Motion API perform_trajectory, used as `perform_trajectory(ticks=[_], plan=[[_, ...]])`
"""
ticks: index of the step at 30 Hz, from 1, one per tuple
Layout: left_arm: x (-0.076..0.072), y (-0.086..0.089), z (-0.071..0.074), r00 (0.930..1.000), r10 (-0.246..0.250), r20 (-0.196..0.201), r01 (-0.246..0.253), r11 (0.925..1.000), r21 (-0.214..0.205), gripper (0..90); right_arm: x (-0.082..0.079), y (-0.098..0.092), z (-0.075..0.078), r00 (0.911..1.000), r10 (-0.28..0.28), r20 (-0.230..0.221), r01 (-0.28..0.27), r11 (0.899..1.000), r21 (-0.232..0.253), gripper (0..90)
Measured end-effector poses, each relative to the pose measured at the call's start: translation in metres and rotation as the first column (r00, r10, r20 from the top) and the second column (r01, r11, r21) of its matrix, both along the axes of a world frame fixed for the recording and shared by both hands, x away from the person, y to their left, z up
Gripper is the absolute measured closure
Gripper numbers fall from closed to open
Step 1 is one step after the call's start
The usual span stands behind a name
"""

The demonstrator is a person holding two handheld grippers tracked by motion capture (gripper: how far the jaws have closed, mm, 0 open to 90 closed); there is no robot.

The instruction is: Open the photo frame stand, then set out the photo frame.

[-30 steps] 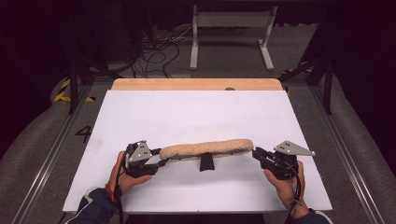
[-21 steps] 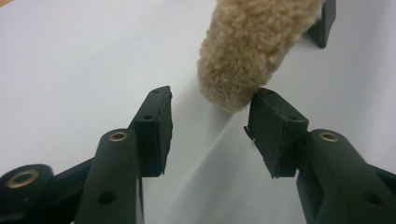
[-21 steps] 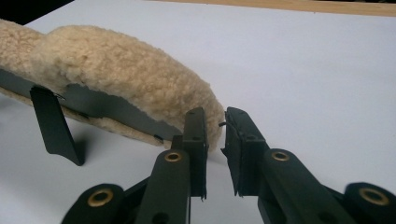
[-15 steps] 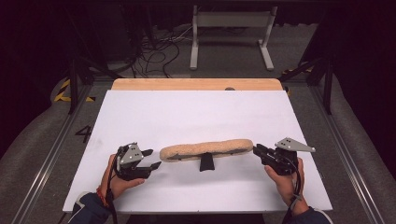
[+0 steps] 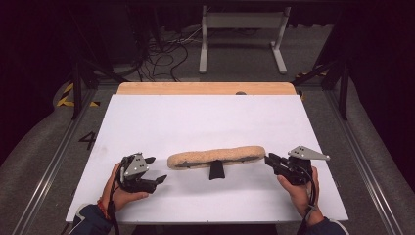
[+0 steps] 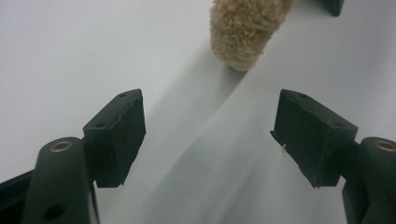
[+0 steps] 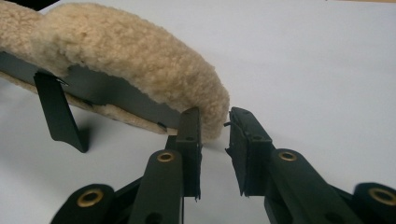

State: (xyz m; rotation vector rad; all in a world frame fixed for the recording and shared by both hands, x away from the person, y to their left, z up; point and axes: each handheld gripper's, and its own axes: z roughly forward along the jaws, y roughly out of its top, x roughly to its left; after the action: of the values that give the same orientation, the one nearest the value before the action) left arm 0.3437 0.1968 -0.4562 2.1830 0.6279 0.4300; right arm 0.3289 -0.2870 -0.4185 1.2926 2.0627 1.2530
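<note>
Lying on the white tabletop (image 5: 205, 122), the long fleece-covered pad (image 5: 215, 156) with its dark bracket (image 5: 216, 170) sits between both tools. Its near end lies just ahead of the left tool (image 5: 155, 170), whose jaws gape wide and empty. The right tool (image 5: 269, 160) is nearly closed at the pad's other end, holding nothing.

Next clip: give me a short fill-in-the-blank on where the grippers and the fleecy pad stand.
1. The left gripper has its jaws wide ____ , with nothing between them.
2. The fleecy pad lies on the ____ sheet that covers the table.
3. The right gripper sits at the pad's ____ end in the high view.
4. The strap hanging under the pad is ____ in colour.

Missing words: open; white; right; black
</note>
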Motion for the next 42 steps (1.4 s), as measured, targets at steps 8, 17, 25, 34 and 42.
perform_trajectory(ticks=[8,17,25,34,42], plan=[[-0.007,0.003,-0.001,0.9998,-0.016,0.006,0.016,0.9998,0.013,22.2,-0.002,0.000,0.000,1.0000,0.008,-0.006,-0.008,1.000,-0.002,72.2],[-0.007,-0.001,0.003,0.9995,-0.026,0.019,0.026,0.9996,-0.014,19.8,-0.005,0.003,0.001,0.9997,0.019,-0.012,-0.019,1.000,-0.009,67.5],[-0.002,-0.013,0.003,0.9991,-0.031,0.029,0.031,0.9995,-0.003,18.7,-0.007,0.000,0.003,0.9971,0.010,-0.075,-0.009,1.000,0.022,59.7],[0.008,-0.026,0.017,0.9956,-0.053,0.076,0.057,0.9975,-0.043,20.4,-0.024,0.022,0.018,0.9938,0.106,-0.034,-0.106,0.994,-0.009,68.6],[0.020,-0.033,0.014,0.9965,-0.077,0.033,0.078,0.9950,-0.062,25.5,-0.021,0.036,0.035,0.9896,0.144,0.003,-0.144,0.990,0.000,61.7]])
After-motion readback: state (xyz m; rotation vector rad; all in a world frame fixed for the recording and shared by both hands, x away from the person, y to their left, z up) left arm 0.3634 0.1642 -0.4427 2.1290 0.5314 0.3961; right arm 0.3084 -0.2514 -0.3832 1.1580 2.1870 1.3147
